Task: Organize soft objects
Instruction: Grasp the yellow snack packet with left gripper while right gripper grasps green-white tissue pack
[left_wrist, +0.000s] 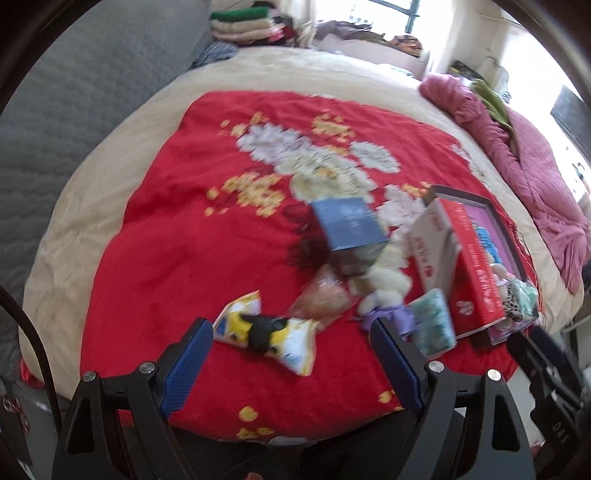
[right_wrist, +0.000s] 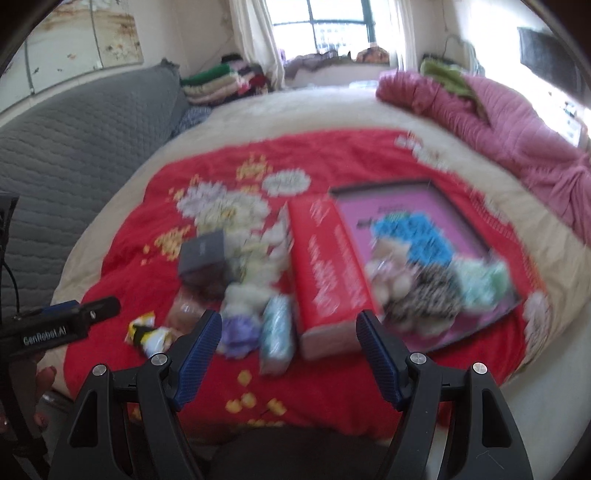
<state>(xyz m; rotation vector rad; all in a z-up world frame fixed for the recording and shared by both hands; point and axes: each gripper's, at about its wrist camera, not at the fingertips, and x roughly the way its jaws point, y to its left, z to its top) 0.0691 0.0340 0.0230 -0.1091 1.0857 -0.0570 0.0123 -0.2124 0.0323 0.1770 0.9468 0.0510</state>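
Note:
Loose items lie on a red flowered blanket (left_wrist: 155, 229): a yellow-and-white packet with a black band (left_wrist: 267, 332), a clear bag of brownish stuff (left_wrist: 325, 295), a white plush toy (left_wrist: 384, 291), a purple soft piece (right_wrist: 238, 332), a pale green tissue pack (right_wrist: 277, 332) and a dark blue box (left_wrist: 349, 229). A red carton (right_wrist: 328, 266) leans on a dark-rimmed tray (right_wrist: 461, 210) with a pink floor holding blue, striped and green soft things. My left gripper (left_wrist: 291, 332) hangs open just short of the yellow packet. My right gripper (right_wrist: 290, 325) is open above the tissue pack and carton end.
The blanket lies on a cream bedspread (right_wrist: 332, 110). A crumpled pink quilt (right_wrist: 498, 122) takes the right side, a grey padded headboard (right_wrist: 74, 140) the left. Folded clothes (right_wrist: 221, 83) are stacked at the far end under a window. A hand (right_wrist: 40, 384) holds the left gripper.

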